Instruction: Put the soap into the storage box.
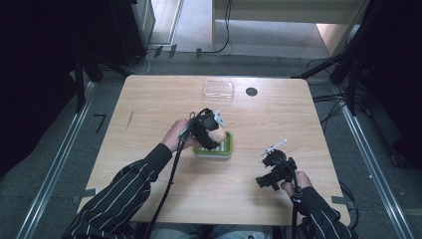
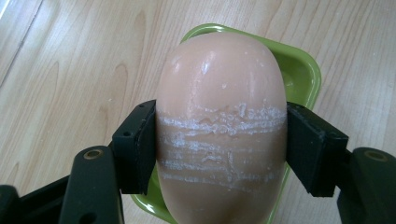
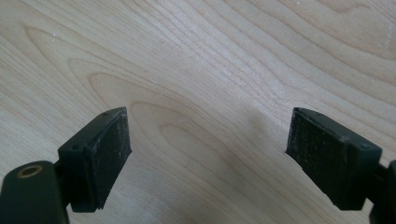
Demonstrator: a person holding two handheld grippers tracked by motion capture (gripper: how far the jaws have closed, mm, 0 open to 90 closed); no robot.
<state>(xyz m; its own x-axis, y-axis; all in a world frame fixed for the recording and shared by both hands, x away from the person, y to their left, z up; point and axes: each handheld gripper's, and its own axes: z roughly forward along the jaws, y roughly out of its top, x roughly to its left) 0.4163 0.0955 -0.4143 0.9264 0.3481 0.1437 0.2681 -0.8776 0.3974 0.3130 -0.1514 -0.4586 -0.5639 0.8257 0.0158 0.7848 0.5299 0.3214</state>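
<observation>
A peach-coloured oval soap bar [image 2: 222, 126] with white scrape lines is clamped between the two black jaws of my left gripper [image 2: 219, 149]. It hangs over a green soap dish [image 2: 303, 74]. In the high view the left gripper [image 1: 211, 130] holds the soap [image 1: 217, 135] above the green dish [image 1: 226, 147] at the table's middle. My right gripper [image 1: 272, 157] sits at the front right of the table, open, and in the right gripper view its jaws [image 3: 208, 158] stand wide apart over bare wood.
A clear plastic lid or box [image 1: 218, 90] lies at the far edge of the wooden table [image 1: 149, 109], beside a round black cable hole [image 1: 252, 91]. Cables trail over the floor behind the table.
</observation>
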